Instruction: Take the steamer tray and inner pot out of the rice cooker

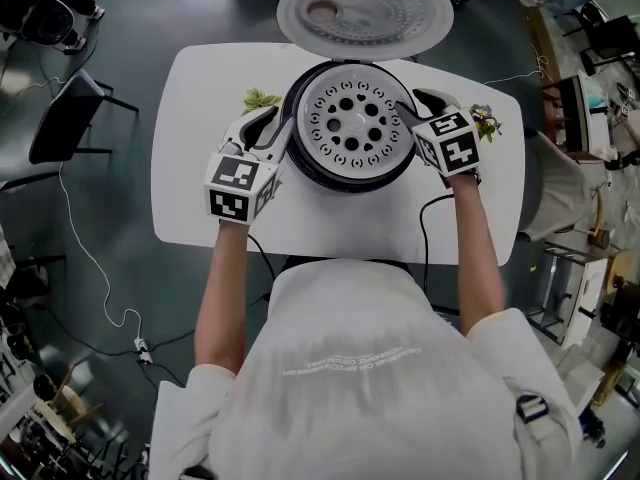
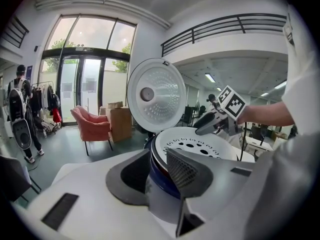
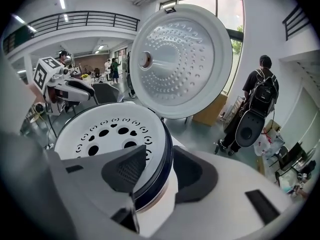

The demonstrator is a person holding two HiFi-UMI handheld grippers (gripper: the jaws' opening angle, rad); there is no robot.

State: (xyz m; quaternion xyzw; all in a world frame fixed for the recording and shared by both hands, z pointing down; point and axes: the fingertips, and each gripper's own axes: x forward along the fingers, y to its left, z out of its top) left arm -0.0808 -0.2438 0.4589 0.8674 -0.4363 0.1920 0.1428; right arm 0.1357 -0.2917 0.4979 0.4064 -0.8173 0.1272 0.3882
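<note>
Left gripper (image 1: 270,128) and right gripper (image 1: 415,106), head view: they sit on opposite sides of the round rice cooker (image 1: 300,160), tips at its rim. The steamer tray (image 1: 358,118) is seated in the cooker between the 2.
- Tray: white matte disc, pierced with round holes in rings.
- Cooker mouth: dark glossy ring.
- Lid (image 1: 365,8): open beyond both grippers, pale, dimpled inside.
- White table (image 1: 200,118): rounded corners. A leafy sprig (image 1: 260,99) lies just outside the left gripper, a second sprig (image 1: 487,120) outside the right.
- Inner pot: hidden under the tray.
- Only this view shows both forearms and the black cable (image 1: 430,230) running back from the right gripper.

Left gripper view: jaws straddle the rim.
- The mesh-textured pad (image 2: 182,171) lies on the tray's edge from inside.
- The smooth concave pad (image 2: 127,176) bears on the outside of the dark blue band under the tray.
- This reads as a pinch on tray edge plus band.
- The right gripper shows across the tray.
- Only here: a pink armchair (image 2: 92,124) and a cardboard box (image 2: 117,120) beyond the lid.

Right gripper view: jaws spread, rim between them.
- The meshed pad sits over the tray's edge.
- The outer pad (image 3: 195,176) is just beside the dark band and not clearly pressing it.
- Only here: a person with a backpack (image 3: 257,104) past the outer jaw.
</note>
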